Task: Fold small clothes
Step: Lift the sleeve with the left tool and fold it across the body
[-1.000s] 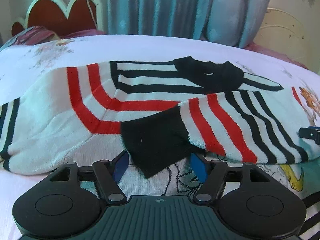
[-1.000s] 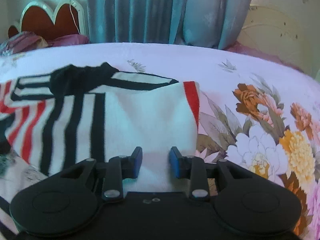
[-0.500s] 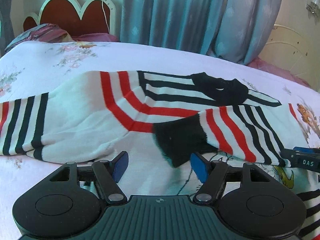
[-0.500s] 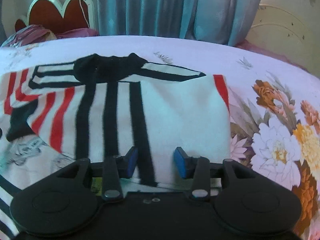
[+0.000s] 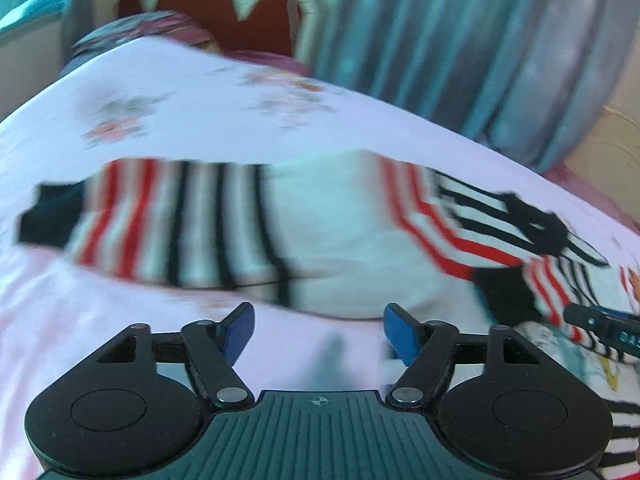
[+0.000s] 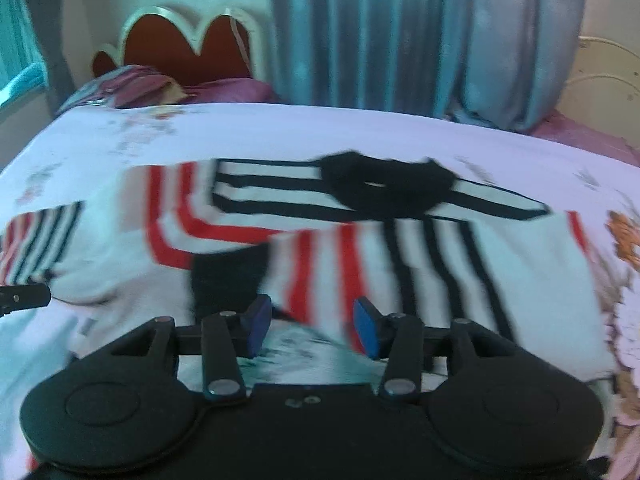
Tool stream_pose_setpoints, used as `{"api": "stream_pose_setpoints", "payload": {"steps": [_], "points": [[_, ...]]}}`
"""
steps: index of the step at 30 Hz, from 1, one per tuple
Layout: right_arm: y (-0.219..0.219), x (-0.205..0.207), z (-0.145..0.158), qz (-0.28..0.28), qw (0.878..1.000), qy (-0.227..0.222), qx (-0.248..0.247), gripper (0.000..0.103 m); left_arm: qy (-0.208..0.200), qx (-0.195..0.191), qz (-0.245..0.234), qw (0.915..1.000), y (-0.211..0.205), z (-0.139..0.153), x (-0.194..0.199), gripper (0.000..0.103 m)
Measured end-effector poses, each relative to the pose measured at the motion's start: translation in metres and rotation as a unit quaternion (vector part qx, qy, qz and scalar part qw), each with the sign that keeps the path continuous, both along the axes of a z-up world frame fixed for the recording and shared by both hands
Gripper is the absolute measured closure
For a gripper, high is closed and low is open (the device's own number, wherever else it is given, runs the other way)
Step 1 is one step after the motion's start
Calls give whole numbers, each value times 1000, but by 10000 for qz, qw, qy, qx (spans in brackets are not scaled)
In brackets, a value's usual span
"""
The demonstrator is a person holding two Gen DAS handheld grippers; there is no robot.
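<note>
Both wrist cams blurred, so detail is soft. My left claw [image 5: 319, 332] is spread wide w/ nothing between its blue pads; its jaws have just been opening further. It hangs over bare pink floral bedsheet [image 5: 200, 92], just short of the near edge of the striped sweater [image 5: 320, 216]. That sweater, white w/ red and black stripes and a black collar [image 6: 384, 188], lies flat across the bed. Its left sleeve stretches out sideways, ending in a black cuff [image 5: 48, 216] at the far left of the left cam view. The other sleeve is folded in over the chest, its black cuff [image 6: 228, 276] near the garment's middle. My right claw [image 6: 312, 328] is partly spread, jaws also just been opening; the folded sleeve's red-striped part sits in front of and between the pads, but I can't tell if cloth touches them, and nothing looks pinched. Tip of the right claw shows at the left cam's right edge. Behind the bed: red scalloped headboard [image 6: 180, 40], blue-grey curtains [image 6: 400, 32], purple pillows [image 6: 132, 84].
</note>
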State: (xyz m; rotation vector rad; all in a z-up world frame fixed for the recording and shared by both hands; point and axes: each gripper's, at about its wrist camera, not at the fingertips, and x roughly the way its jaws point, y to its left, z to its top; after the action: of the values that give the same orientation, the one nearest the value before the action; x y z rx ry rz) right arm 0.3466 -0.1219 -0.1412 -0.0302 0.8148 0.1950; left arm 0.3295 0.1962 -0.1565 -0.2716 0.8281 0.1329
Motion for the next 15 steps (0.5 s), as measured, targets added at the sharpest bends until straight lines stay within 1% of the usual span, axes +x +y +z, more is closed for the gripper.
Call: {"api": "stream_pose_setpoints", "payload": {"steps": [2, 5, 8, 11, 12, 15], "points": [[17, 1, 0, 112, 9999, 15, 70, 58, 2, -47, 336, 9994, 26, -3, -8, 19], [38, 5, -2, 219, 9997, 28, 97, 58, 37, -91, 801, 9967, 63, -11, -16, 18], [54, 10, -5, 306, 9995, 51, 60, 58, 87, -278, 1288, 9912, 101, -23, -21, 18], [66, 12, -8, 349, 9994, 53, 21, 58, 35, -620, 1666, 9841, 130, -36, -21, 18], [69, 13, -9, 349, 9994, 69, 11, 58, -66, -828, 1709, 9818, 138, -42, -21, 18], [73, 17, -13, 304, 9995, 100, -8, 58, -402, -1224, 1798, 9752, 151, -52, -15, 18]]}}
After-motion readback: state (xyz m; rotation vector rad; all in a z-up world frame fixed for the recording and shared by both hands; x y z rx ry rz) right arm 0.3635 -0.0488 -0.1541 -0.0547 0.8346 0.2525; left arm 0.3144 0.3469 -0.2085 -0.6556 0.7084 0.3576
